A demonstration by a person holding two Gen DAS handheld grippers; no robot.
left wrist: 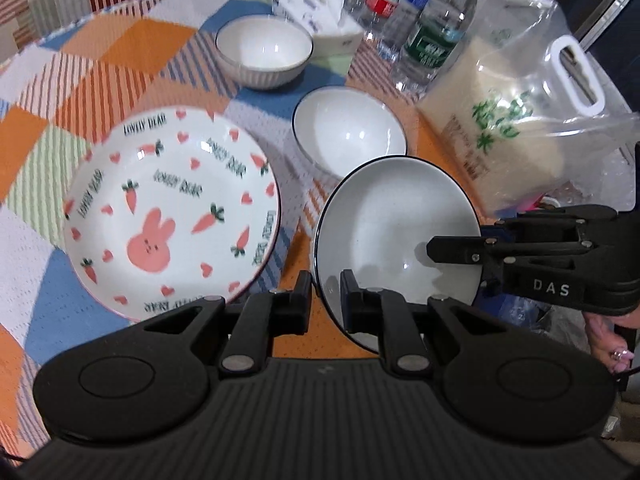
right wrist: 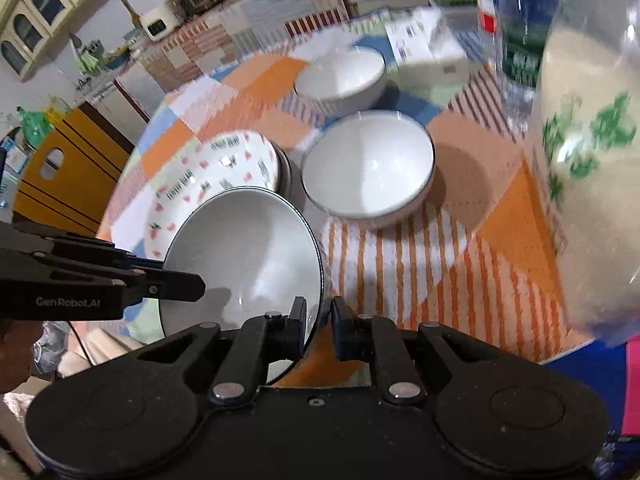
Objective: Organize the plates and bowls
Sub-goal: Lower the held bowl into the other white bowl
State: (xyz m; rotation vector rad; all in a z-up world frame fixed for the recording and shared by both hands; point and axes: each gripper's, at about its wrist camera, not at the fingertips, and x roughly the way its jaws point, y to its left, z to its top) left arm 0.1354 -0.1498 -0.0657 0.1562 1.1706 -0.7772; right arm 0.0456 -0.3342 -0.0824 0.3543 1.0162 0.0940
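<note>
Both grippers clamp one white plate.
Left gripper and right gripper pinch opposite rims; carrot plate lies beside it.

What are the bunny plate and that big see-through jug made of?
Bunny plate: probably glazed ceramic, glossy with bright glints on its printed surface. Jug: clear, thin plastic, crinkled and shiny, with a white cap and handle.
</note>
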